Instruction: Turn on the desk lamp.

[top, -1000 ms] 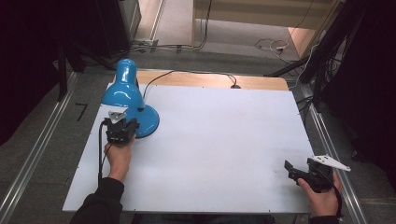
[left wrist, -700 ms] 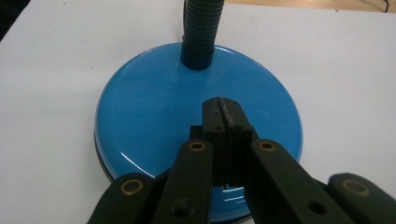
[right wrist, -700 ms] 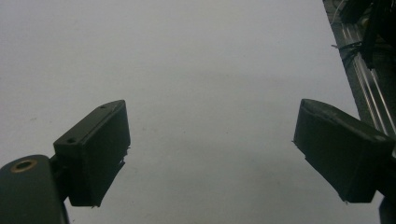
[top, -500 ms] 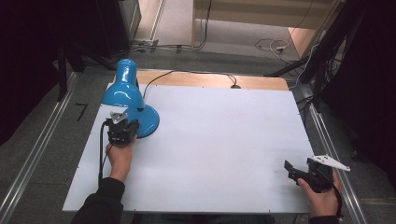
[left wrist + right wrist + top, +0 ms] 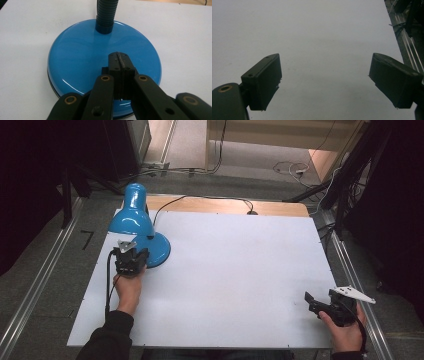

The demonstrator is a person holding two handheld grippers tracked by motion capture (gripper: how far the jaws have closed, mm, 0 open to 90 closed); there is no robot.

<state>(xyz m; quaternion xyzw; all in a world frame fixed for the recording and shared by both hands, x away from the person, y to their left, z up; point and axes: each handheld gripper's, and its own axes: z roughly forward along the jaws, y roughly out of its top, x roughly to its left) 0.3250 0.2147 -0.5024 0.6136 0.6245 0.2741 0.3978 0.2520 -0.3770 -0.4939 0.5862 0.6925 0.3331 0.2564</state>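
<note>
A: What sits on the table?

B: A flat, matte white board over a wooden top; a strip of bare wood shows along the far edge. At the far left corner stands a blue desk lamp. Its shade is a glossy, bell-shaped dome, and its base is a round, low, slightly domed disc of shiny blue enamel that catches the light in soft streaks.

A: And the neck?

B: A ribbed, flexible black tube rises from a short blue collar at the far part of the base. A thin black cord runs from the lamp across the wooden strip.

A: Where is the left gripper?

B: Over the near right part of the base. Its two black jaws are pressed flat against each other, the pads meeting along a thin rough seam, with nothing between them. The tips hang right over the blue disc; I cannot tell whether they touch it. From above, the left hand holds it just near of the lamp, a dark sleeve behind it.

A: The right gripper?

B: Well apart from the lamp, at the near right corner of the table. Its blocky, matte black jaws stand wide apart over bare white board and grasp nothing. A grey three-cornered plate sits on top.
</note>
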